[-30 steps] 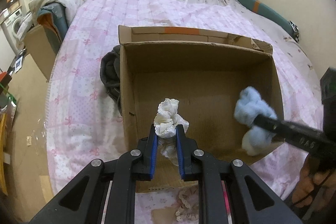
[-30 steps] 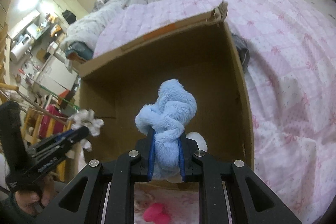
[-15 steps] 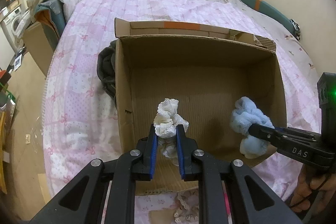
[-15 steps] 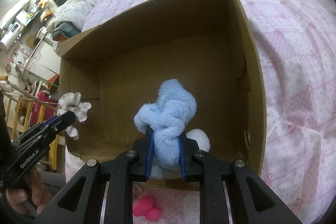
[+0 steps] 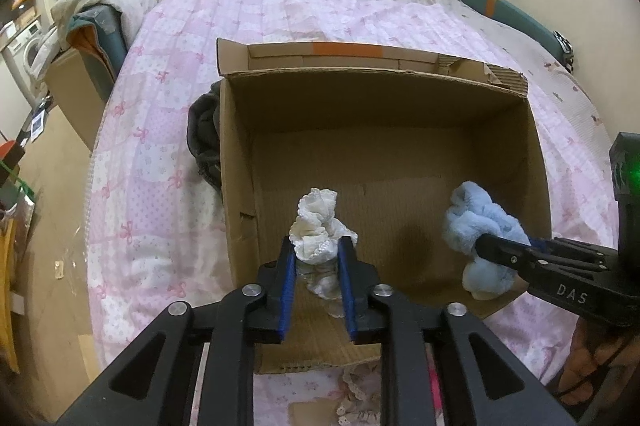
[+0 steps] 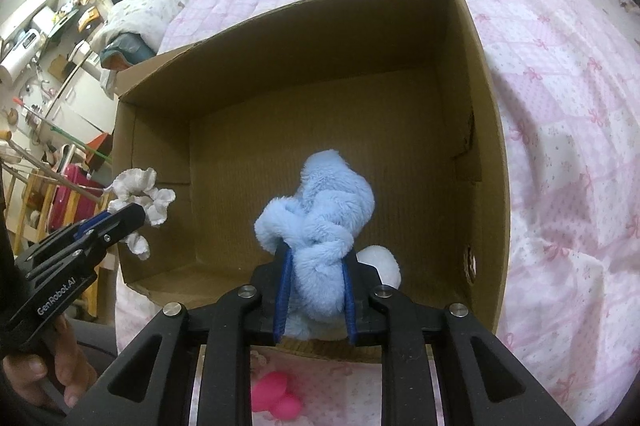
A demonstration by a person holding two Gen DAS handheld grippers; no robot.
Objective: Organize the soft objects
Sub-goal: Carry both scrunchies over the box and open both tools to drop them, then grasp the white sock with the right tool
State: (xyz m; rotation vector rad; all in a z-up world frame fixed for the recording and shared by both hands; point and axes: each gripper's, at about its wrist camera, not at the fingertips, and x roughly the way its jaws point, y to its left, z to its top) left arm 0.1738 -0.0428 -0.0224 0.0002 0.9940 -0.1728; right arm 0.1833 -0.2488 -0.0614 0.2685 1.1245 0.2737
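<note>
Both grippers hang over the open cardboard box [image 5: 536, 162] on the pink quilted bed [image 5: 160, 130]. The left gripper [image 5: 317, 258] has a frilly white cloth [image 5: 318, 226] bunched between its blue pads, over the near left of the box floor; its jaws are opening, the cloth between them. The right gripper [image 6: 316, 266] carries a fluffy blue plush [image 6: 320, 202] near the near right wall, and its jaws are opening too. Whether either pad has lost contact is hard to tell. Both things look light, limp and squashy, likely to drop without harm; a pinch through the thick middle should suit them best. A pink item [image 6: 278, 396] lies outside the box.
</note>
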